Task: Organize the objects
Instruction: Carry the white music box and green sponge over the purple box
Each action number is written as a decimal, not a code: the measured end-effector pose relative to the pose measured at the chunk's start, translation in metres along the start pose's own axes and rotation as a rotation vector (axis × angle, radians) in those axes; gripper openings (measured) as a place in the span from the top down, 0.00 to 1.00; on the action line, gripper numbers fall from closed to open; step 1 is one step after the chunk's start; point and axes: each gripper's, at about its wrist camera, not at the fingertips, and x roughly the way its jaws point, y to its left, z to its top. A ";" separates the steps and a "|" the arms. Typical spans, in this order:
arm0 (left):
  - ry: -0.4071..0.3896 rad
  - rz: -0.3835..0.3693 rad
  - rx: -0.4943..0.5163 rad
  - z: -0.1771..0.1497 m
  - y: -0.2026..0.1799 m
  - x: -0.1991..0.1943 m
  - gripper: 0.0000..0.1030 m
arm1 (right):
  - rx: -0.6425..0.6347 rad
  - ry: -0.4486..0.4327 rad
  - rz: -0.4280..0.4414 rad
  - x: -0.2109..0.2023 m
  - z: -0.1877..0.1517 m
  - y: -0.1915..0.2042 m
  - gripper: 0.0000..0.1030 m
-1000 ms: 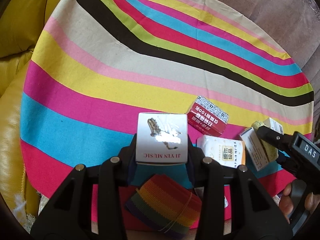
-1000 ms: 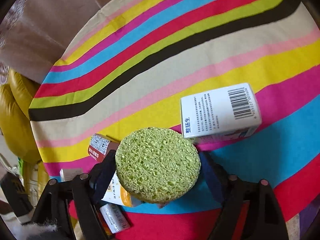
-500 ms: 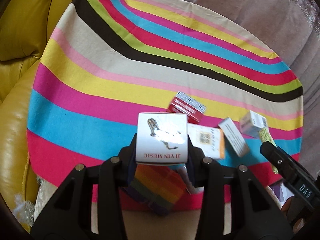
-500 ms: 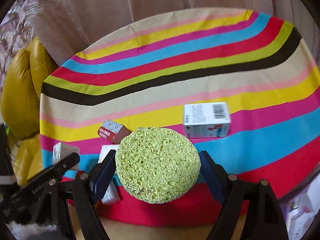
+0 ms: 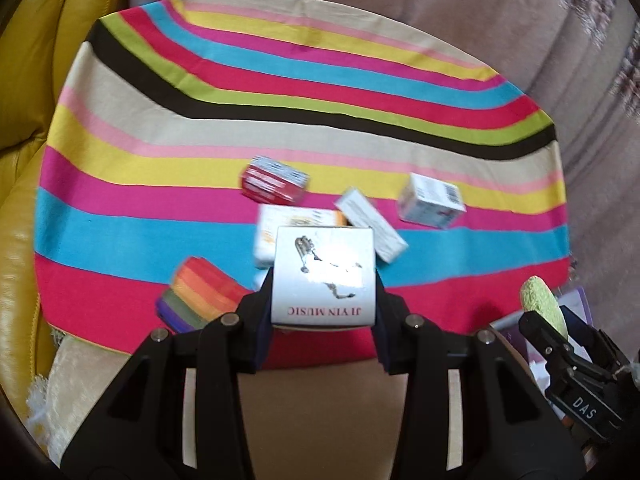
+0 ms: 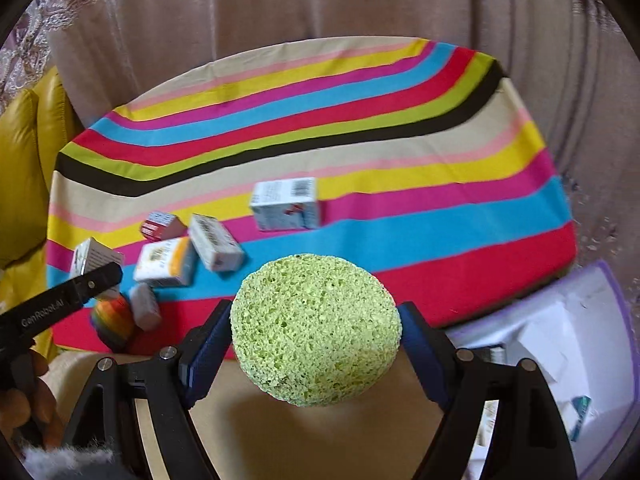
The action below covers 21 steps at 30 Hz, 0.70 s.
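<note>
- The striped cloth ahead of both grippers looked like matt woven cotton.
- The white box between the left gripper's fingers was glossy card (glare washed out its top face).
- The green sponge in the right gripper was rough, porous and matt.
- Both grippers were black matt plastic with small shiny metal pins.
- The yellow sofa to the left looked like smooth, slightly shiny leather.
- The rainbow band appeared ribbed and woven.
</note>
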 end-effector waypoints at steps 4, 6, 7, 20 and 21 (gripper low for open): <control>0.016 -0.033 0.043 -0.009 -0.025 -0.002 0.56 | 0.002 -0.004 -0.043 -0.013 -0.008 -0.020 0.20; 0.025 -0.053 0.067 -0.014 -0.039 -0.003 0.56 | 0.007 -0.001 -0.054 -0.018 -0.013 -0.030 0.20; 0.028 -0.061 0.076 -0.017 -0.044 -0.004 0.56 | 0.011 0.001 -0.061 -0.020 -0.016 -0.036 0.20; 0.097 -0.166 0.261 -0.051 -0.140 -0.002 0.56 | 0.095 0.028 -0.214 -0.049 -0.054 -0.121 0.20; 0.104 -0.177 0.277 -0.054 -0.148 -0.002 0.56 | 0.103 0.029 -0.226 -0.051 -0.056 -0.128 0.20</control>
